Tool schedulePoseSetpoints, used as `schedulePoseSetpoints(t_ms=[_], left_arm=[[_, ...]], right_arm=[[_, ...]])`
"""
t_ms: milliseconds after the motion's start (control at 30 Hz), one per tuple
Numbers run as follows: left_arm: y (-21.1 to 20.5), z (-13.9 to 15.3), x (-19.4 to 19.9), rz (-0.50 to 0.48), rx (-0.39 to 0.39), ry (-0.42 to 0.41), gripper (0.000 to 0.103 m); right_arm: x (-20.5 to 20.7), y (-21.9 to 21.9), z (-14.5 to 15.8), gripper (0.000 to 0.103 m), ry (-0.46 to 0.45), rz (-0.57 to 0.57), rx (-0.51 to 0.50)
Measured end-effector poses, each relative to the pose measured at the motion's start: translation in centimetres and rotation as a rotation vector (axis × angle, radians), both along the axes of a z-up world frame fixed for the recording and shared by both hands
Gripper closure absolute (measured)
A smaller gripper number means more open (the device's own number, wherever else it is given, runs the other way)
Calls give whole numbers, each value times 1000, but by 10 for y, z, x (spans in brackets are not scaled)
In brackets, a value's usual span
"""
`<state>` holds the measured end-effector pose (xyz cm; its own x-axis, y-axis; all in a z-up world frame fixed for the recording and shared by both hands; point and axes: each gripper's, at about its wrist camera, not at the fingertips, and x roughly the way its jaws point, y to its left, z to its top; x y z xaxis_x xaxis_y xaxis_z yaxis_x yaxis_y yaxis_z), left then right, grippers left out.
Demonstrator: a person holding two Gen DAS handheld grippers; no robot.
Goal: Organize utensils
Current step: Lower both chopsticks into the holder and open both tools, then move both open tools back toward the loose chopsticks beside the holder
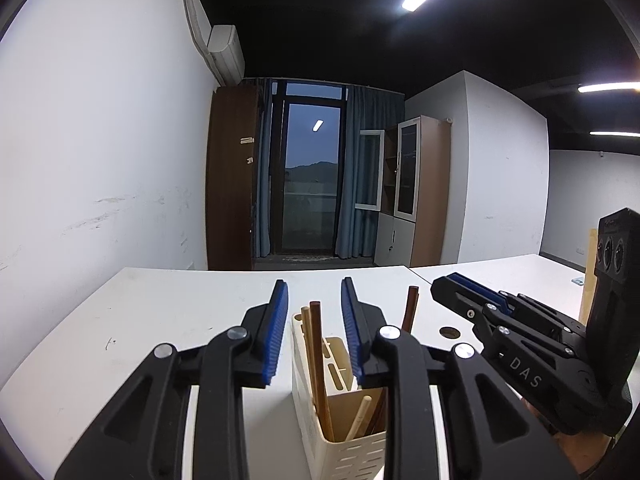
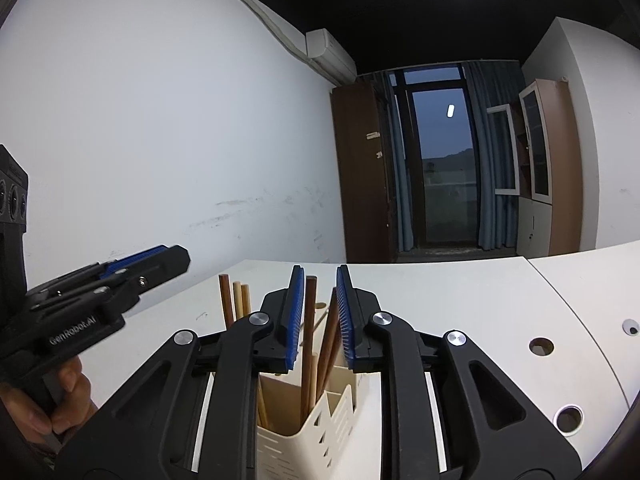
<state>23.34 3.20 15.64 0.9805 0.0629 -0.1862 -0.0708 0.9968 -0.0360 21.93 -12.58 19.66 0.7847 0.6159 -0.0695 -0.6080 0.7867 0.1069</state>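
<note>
A cream slotted utensil holder stands on the white table, also in the right wrist view. Several wooden sticks stand in its compartments. My left gripper is open above the holder, its blue pads either side of the sticks without touching. My right gripper is open over the holder; two dark brown sticks rise between its pads, apart from them. The right gripper also shows at the right of the left wrist view, and the left gripper at the left of the right wrist view.
The white table has round cable holes on the right side. A second table adjoins at the right. A white wall is at the left, cabinets and a dark window behind.
</note>
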Motion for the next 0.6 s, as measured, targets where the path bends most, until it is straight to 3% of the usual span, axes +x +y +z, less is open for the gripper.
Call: schedulePoseSetpoints(t_ms=[533, 600], left_arm=[[-6, 6, -22, 5, 12, 24, 76], [-7, 8, -26, -1, 12, 31, 68]], right_arm=[[-12, -6, -7, 69, 34, -31, -32], [-15, -7, -8, 67, 44, -31, -41]])
